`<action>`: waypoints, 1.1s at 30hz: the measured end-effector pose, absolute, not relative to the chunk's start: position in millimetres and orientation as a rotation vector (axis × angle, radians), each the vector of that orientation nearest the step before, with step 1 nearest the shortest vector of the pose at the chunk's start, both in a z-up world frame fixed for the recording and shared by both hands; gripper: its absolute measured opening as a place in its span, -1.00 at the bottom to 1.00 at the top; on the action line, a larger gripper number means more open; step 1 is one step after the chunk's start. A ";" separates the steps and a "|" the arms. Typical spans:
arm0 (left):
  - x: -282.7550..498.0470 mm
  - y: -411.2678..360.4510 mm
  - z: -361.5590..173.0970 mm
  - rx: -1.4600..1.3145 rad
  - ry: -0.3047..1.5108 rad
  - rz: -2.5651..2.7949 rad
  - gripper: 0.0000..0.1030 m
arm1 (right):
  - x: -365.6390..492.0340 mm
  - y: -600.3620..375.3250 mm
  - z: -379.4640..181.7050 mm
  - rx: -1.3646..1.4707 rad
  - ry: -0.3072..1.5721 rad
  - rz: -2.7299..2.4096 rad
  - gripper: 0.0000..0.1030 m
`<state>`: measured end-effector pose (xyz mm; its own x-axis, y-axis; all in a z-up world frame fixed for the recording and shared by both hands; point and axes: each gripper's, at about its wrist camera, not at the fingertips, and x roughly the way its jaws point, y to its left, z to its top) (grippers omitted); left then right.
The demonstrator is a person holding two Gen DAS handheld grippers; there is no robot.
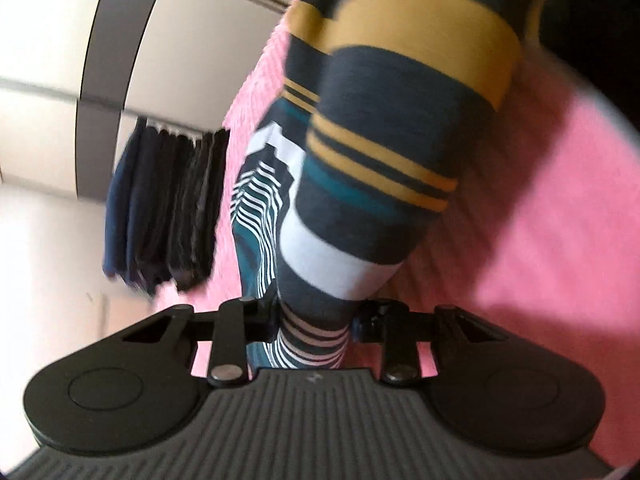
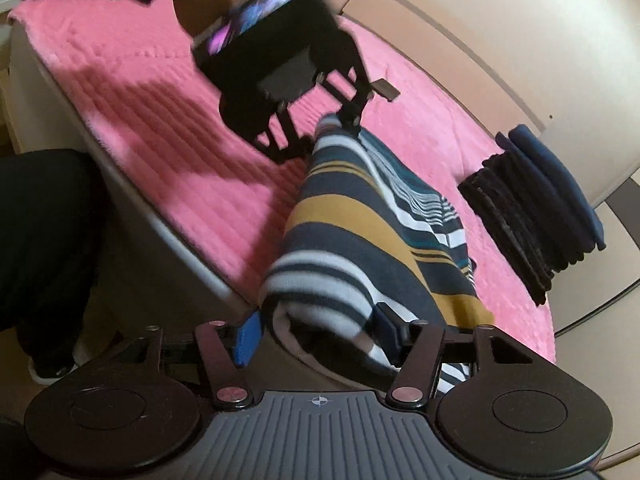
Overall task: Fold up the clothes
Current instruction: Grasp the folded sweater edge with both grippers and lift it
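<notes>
A striped garment (image 2: 360,232) in navy, mustard, white and teal is stretched between both grippers above a pink bed cover (image 2: 132,92). My left gripper (image 1: 316,320) is shut on one end of the striped garment (image 1: 380,128), whose cloth bunches between the fingers. In the right wrist view the left gripper (image 2: 340,124) appears at the far end, pinching the garment's corner. My right gripper (image 2: 320,336) is shut on the near end, with a thick fold of cloth between its blue pads (image 2: 248,340). The garment sags in the middle toward the bed.
A stack of folded dark clothes (image 2: 536,216) lies on the far side of the pink cover (image 1: 540,200), beside the pale wardrobe doors (image 2: 480,20); the same stack (image 1: 164,208) shows in the left wrist view. A person's dark trouser leg (image 2: 44,240) stands at the bed's edge (image 2: 168,224).
</notes>
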<state>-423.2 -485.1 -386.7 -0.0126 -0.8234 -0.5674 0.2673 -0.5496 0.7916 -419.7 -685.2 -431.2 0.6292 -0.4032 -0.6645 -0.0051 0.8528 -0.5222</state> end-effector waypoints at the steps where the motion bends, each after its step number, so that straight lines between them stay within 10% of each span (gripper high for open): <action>1: -424.7 -479.2 -379.7 1.438 -0.549 -1.700 -0.48 | -419.5 -681.3 -431.9 -0.526 0.864 -0.246 0.24; 9: -443.2 -435.1 -339.7 1.325 -0.158 -1.764 -0.47 | -425.0 -659.3 -471.3 -0.814 0.909 -0.300 0.35; 11: -450.5 -421.3 -341.1 1.312 -0.189 -1.750 -0.41 | -434.2 -669.1 -478.7 -0.832 0.916 -0.319 0.11; 16: -472.9 -393.7 -382.5 1.403 -0.573 -1.592 0.36 | -453.9 -687.7 -465.1 -0.759 0.868 -0.316 -0.15; 22: -476.6 -407.3 -407.9 1.496 -0.738 -1.505 -0.31 | -456.6 -703.8 -436.7 -0.721 0.822 -0.299 -0.17; 33: -409.2 -499.6 -262.7 1.289 -0.513 -1.481 -0.43 | -363.9 -815.0 -317.3 -0.786 0.612 -0.303 -0.18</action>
